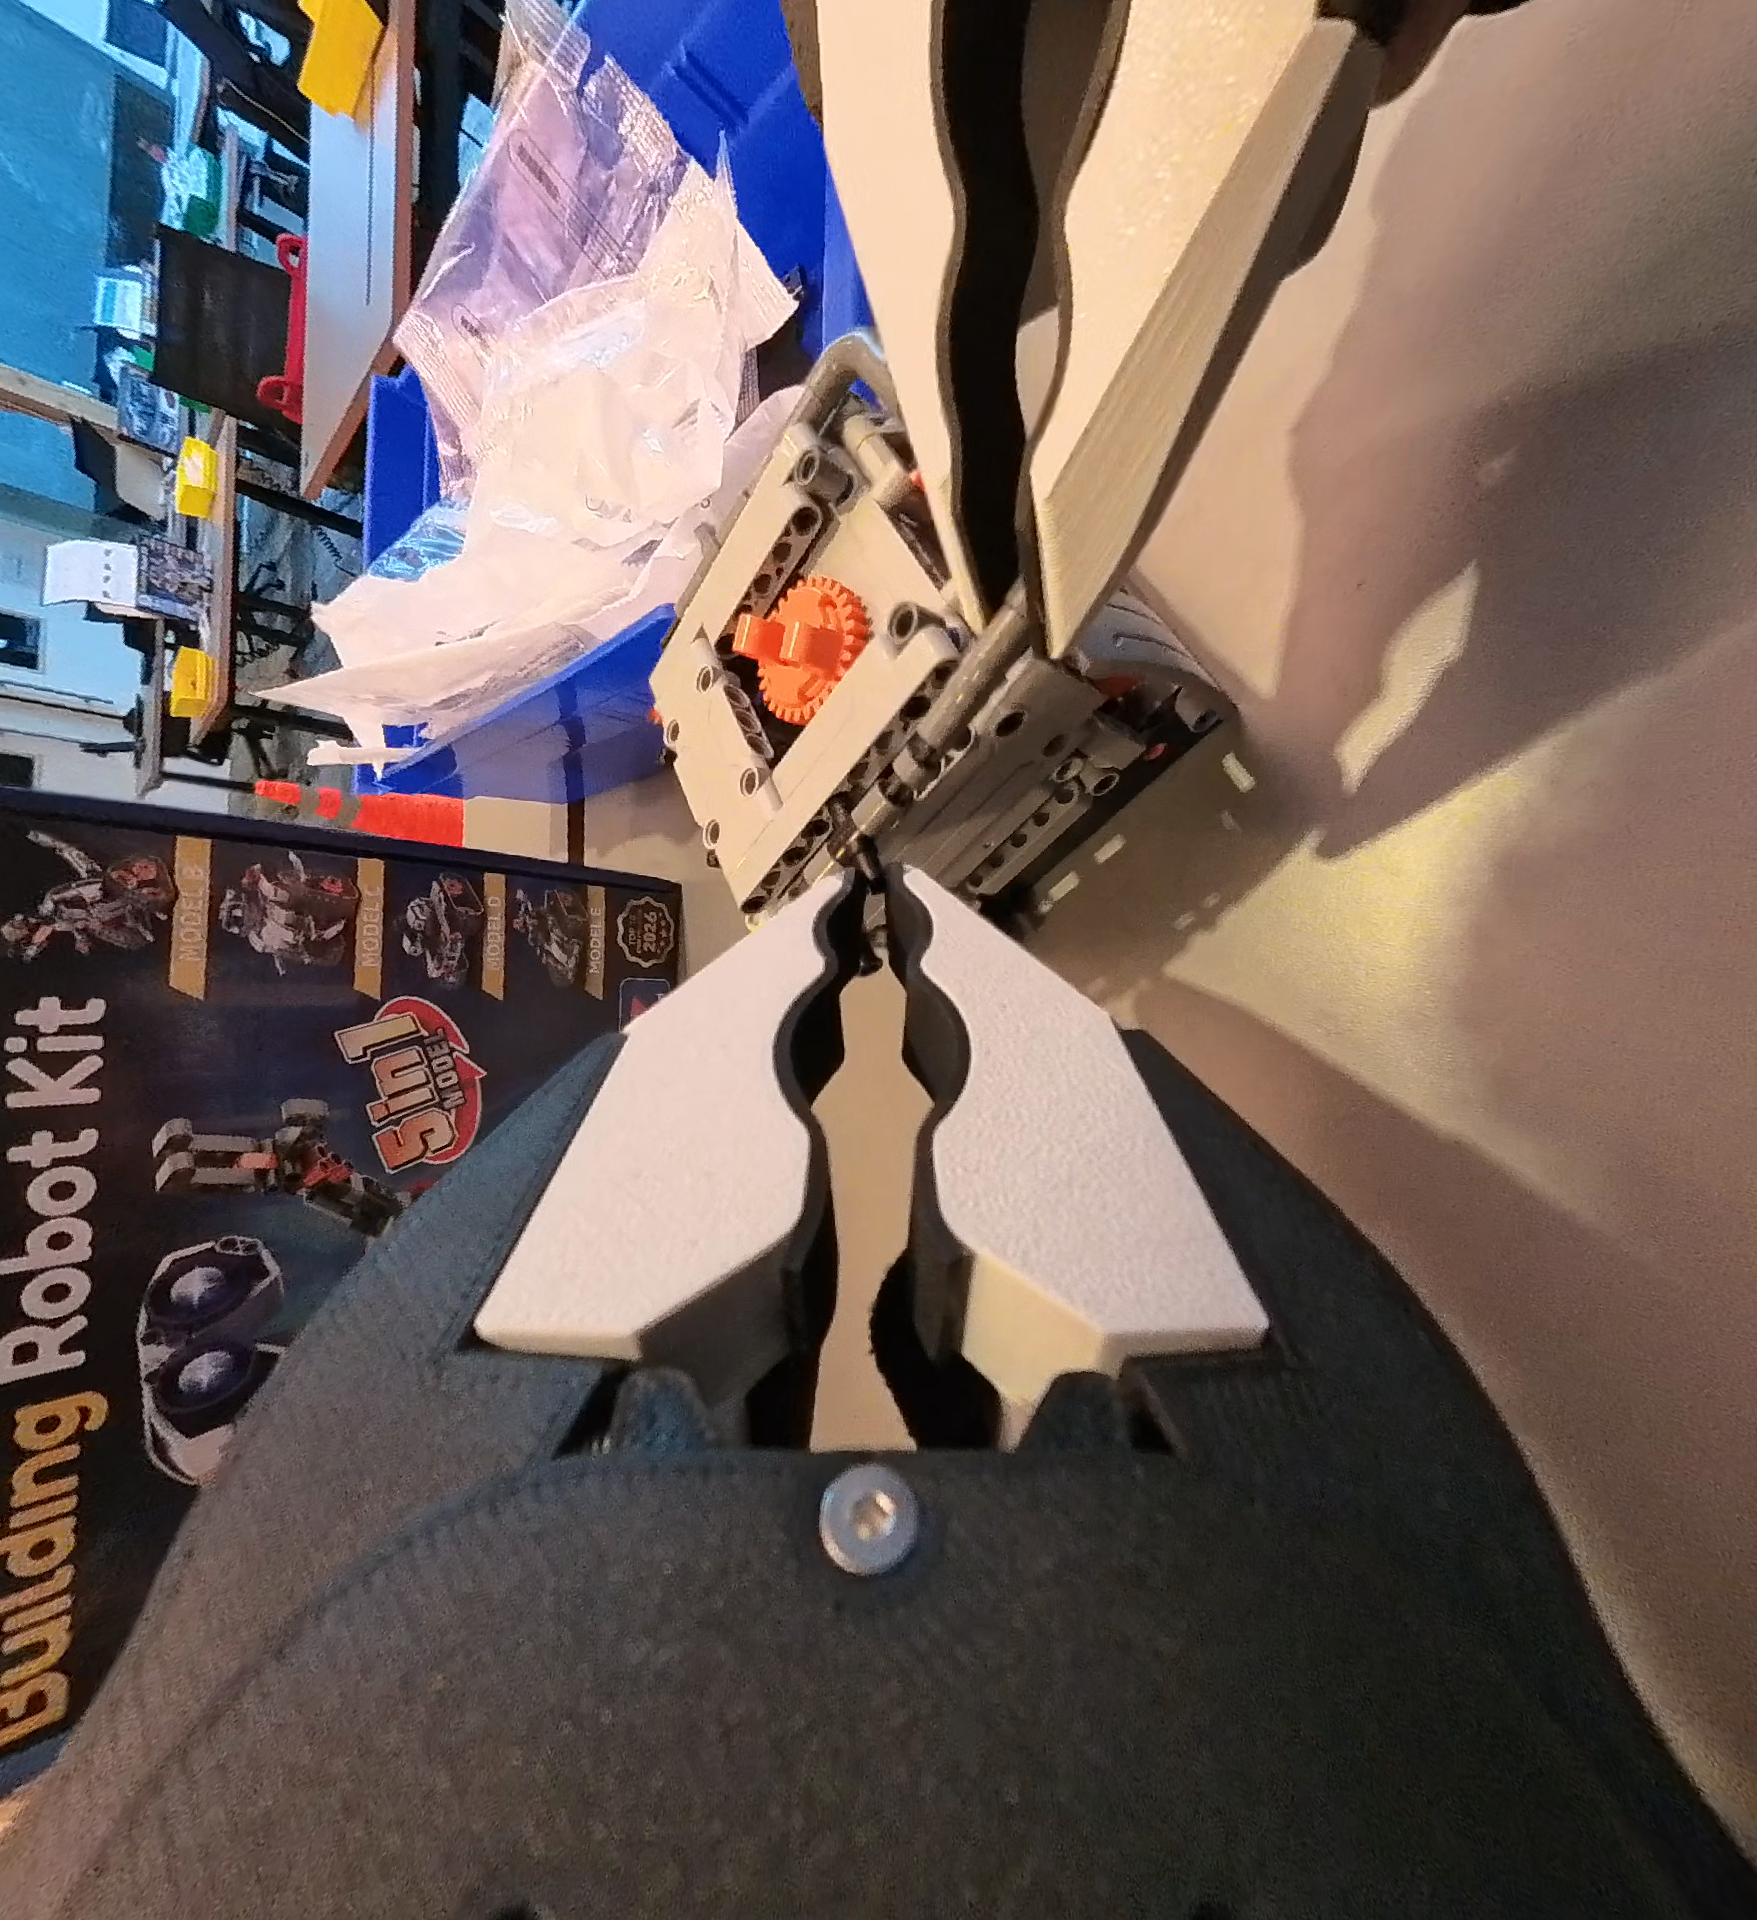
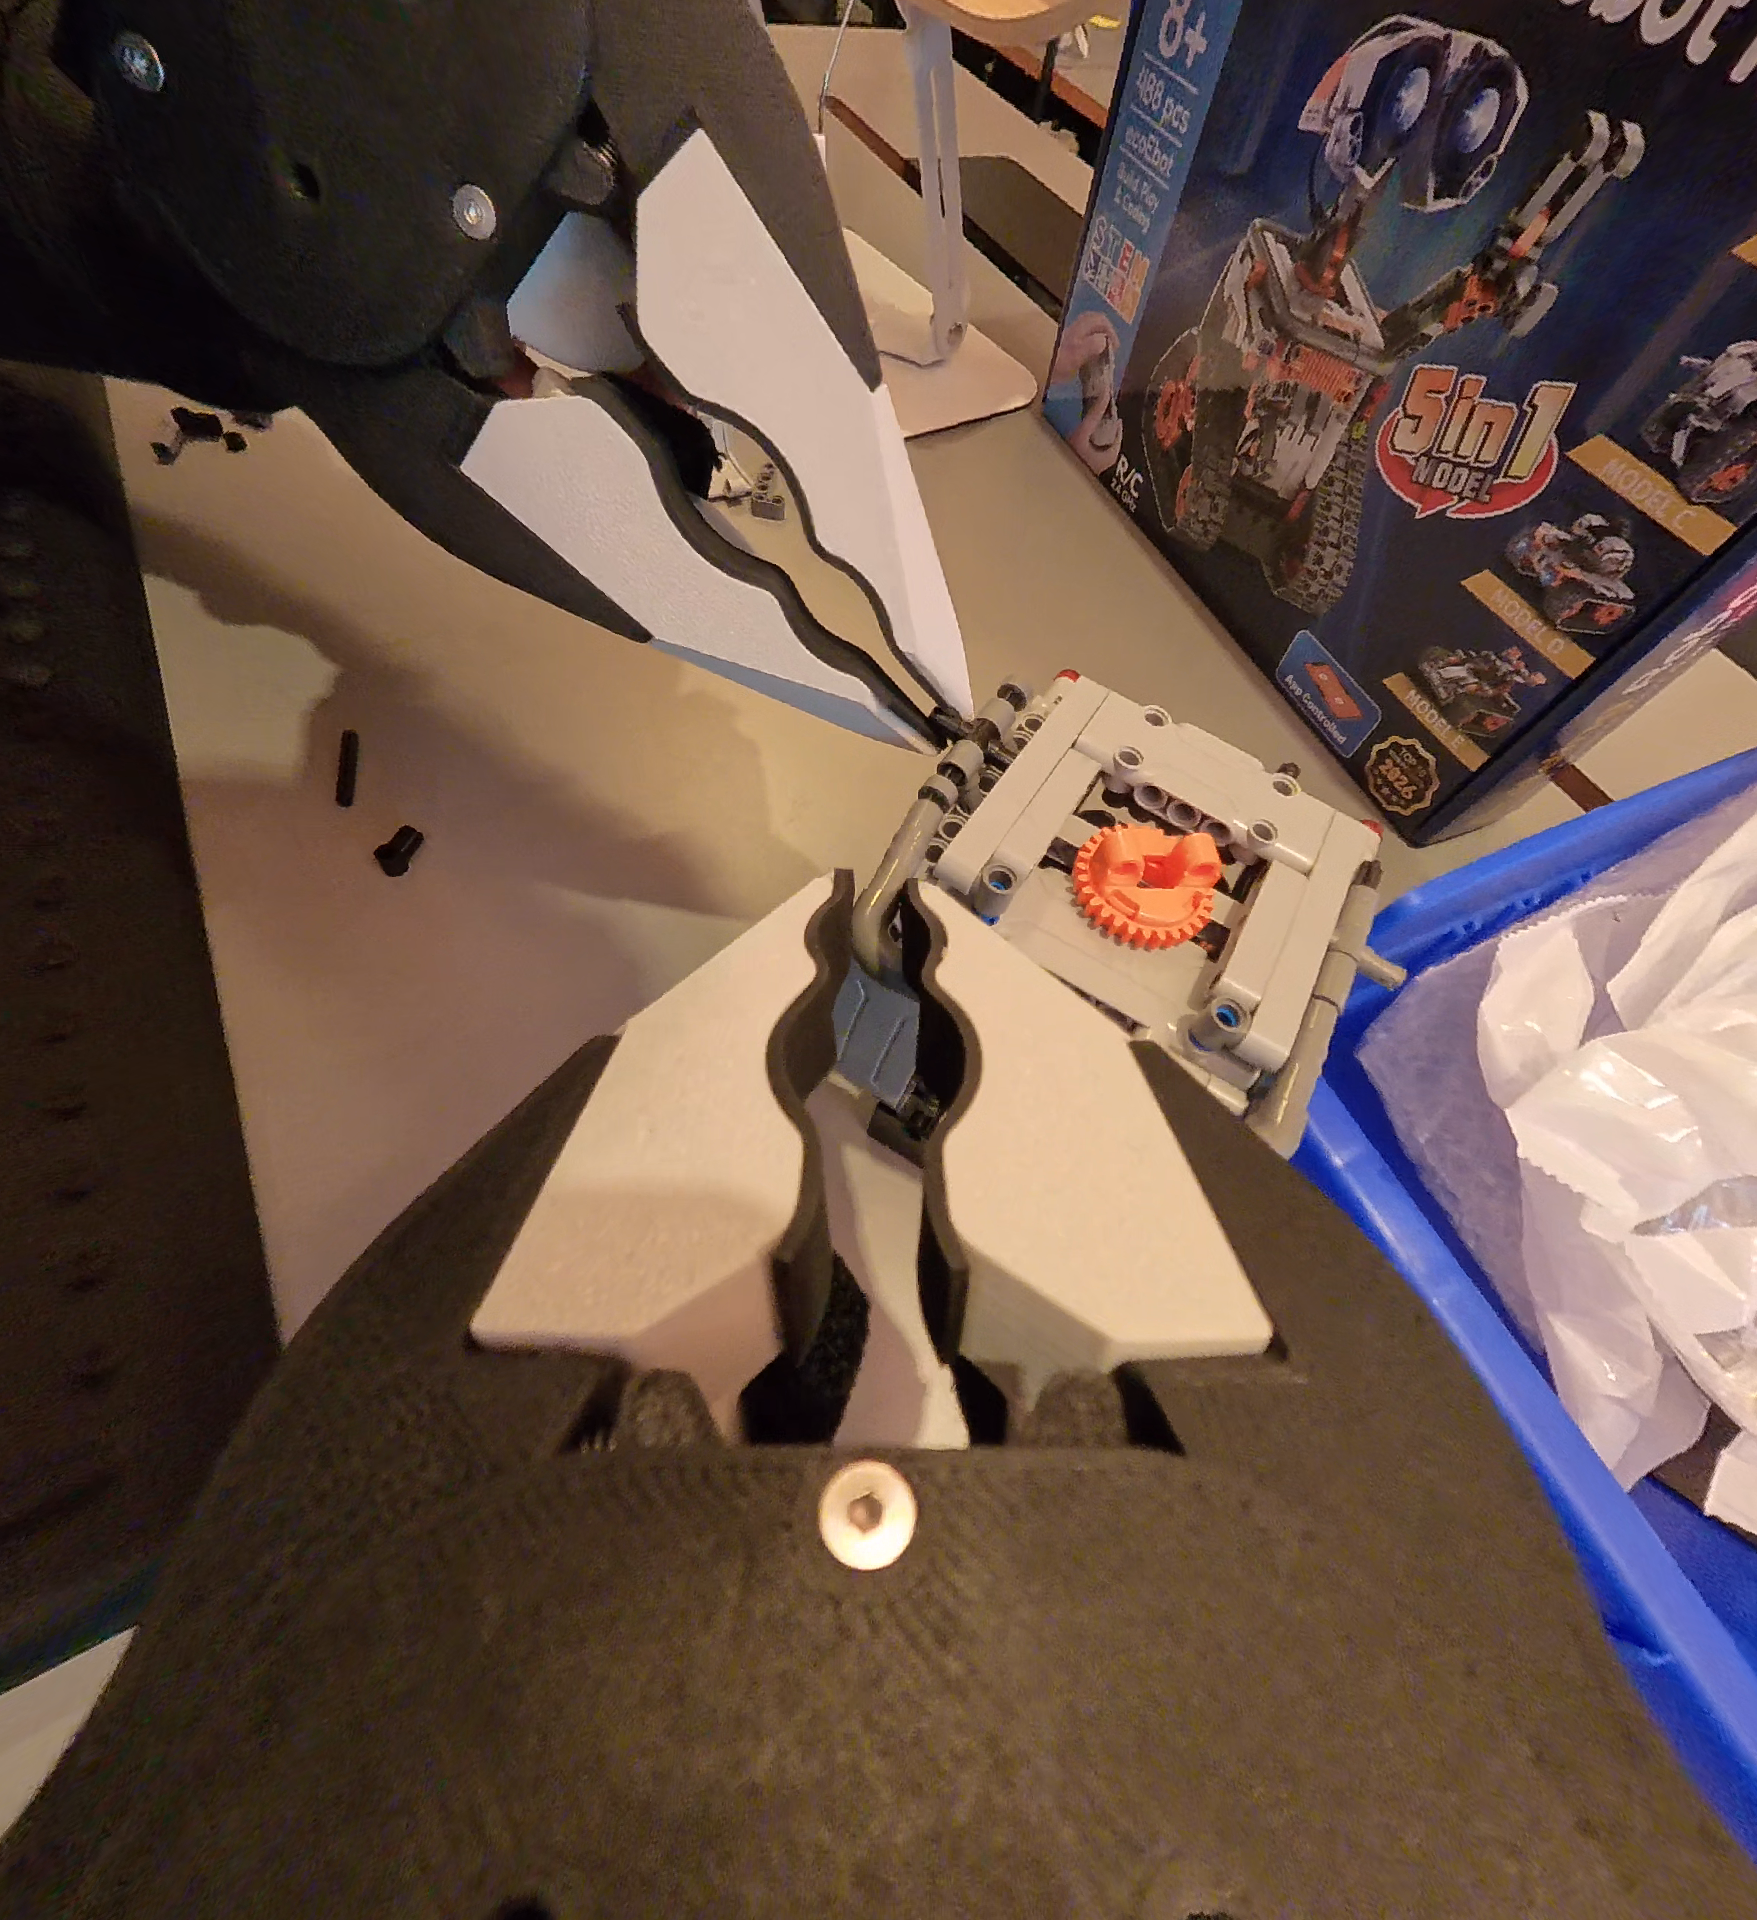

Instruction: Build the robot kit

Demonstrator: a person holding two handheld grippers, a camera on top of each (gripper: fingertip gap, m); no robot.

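A grey brick assembly [image 1: 749, 727] with an orange gear [image 1: 809, 649] in its open frame rests on the beige table [image 1: 1476, 1091]. My left gripper [image 1: 869, 888] is shut at the assembly's near edge, its tips pinching a small black pin [image 1: 861, 854] there. My right gripper [image 2: 874, 904] is shut on a bent grey tube [image 2: 879, 883] at a corner of the assembly [image 2: 1269, 987]. The gear [image 2: 1149, 878] faces up in the right wrist view. Each gripper shows in the other's view: the right from above [image 1: 1014, 613], the left from the upper left [image 2: 952, 719].
A blue bin [image 2: 1476, 1299] full of clear plastic bags [image 2: 1684, 1143] touches the assembly's right side. A dark kit box [image 2: 1425, 364] stands behind it. Two loose black pins [image 2: 346, 767] lie on the table to the left, beside a dark mat [image 2: 22, 935]. A white stand base [image 2: 957, 384] sits behind. Some 5 cm of space lies between my two pairs of fingers.
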